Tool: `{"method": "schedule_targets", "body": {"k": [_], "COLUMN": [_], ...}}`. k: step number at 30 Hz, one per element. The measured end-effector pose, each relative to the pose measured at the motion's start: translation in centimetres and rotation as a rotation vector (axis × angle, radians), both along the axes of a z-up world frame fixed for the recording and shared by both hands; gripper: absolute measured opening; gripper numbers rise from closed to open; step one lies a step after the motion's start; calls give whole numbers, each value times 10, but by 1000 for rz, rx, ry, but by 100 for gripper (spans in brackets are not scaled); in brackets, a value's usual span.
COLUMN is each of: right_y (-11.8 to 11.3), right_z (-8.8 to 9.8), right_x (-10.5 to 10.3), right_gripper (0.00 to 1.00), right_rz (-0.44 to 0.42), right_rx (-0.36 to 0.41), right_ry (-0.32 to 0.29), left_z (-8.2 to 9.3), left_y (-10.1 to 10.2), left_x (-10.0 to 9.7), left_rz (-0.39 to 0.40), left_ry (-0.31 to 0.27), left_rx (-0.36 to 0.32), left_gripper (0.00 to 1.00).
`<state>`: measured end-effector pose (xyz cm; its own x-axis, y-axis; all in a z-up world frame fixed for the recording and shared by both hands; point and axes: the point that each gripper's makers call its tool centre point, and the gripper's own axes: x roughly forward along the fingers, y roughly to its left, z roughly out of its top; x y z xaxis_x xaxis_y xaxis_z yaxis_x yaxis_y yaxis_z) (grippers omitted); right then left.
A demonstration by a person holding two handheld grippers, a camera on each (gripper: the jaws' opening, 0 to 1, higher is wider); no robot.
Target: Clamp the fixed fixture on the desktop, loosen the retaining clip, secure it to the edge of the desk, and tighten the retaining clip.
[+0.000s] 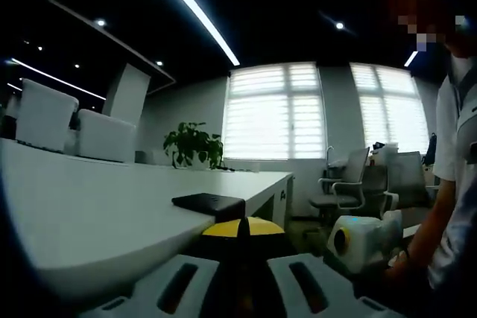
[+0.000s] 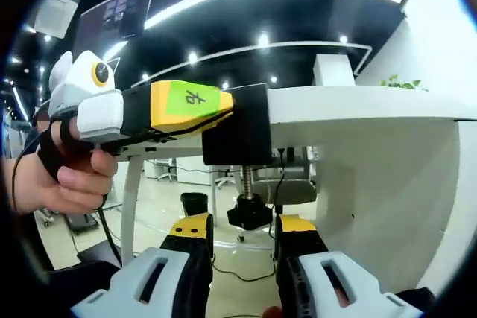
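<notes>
Black clamp [image 2: 237,126] w/ black knob [image 2: 250,214]; white counter [image 2: 358,106]; left hand-held gripper [image 2: 195,107] yellow w/ green label.

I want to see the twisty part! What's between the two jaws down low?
In the right gripper view, the clamp's black screw knob sits between the right hand-held gripper's jaws, below the desk edge.

surface [image 1: 89,206]: smooth white top, matt, laminate by the look.
fixture [image 2: 237,126]: matt black body, plastic or painted metal, cannot tell which.
screw [image 2: 247,182]: bare threaded metal, dull shine.
knob [image 2: 249,215]: black, matt plastic.
left gripper [image 2: 186,106]: yellow and white moulded plastic, green label.
</notes>
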<state>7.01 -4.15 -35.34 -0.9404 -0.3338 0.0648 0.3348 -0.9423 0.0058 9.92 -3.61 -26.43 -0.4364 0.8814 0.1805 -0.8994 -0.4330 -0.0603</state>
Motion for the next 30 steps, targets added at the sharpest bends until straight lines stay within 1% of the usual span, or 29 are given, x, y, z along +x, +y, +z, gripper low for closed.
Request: {"method": "schedule_targets", "body": {"k": [1,2,4,8,9,11,14,15,17,21,23,27,28,30], "right_y": [-1,-1,0,2,2,1,-2,-2,1,3,3,1,1,4], "right_z": [1,1,1,2,2,2,2,2,1,0,0,0,1,0], "right_x": [-1,-2,-8,-14,-15,-14,-12,-11,-11,-11,-10,-11,-11,-10], "right_gripper": [33,33,32,23,22,22,22,22,22,22,22,22,22,22], "right_rz": [-12,-13,-28,-49,-51,-45,1,28,60,195,261,368,379,361], "right_rx": [19,21,20,17,34,35,44,67,62,72,70,75,77,80], "right_ry": [5,9,1,-9,-1,-2,7,33,39,70,73,73,73,53], "left_z": [0,0,0,2,4,4,6,6,5,2,2,2,2,1], "left_y": [0,1,1,1,2,2,4,4,5,7,7,9,9,10], "left_x": [0,0,0,-1,-1,-1,-1,-1,-2,-2,-2,-2,-2,-1], "left_rz": [-3,-4,-6,-10,-12,-13,-18,-18,-19,-19,-19,-23,-24,-25], "left_ry": [1,3,5,1,-2,1,-2,-3,-3,1,0,0,0,1], "left_rx": [0,0,-1,14,24,24,31,31,24,20,18,21,20,19], "left_gripper": [1,1,1,1,1,1,1,1,1,1,1,1,1,1]}}
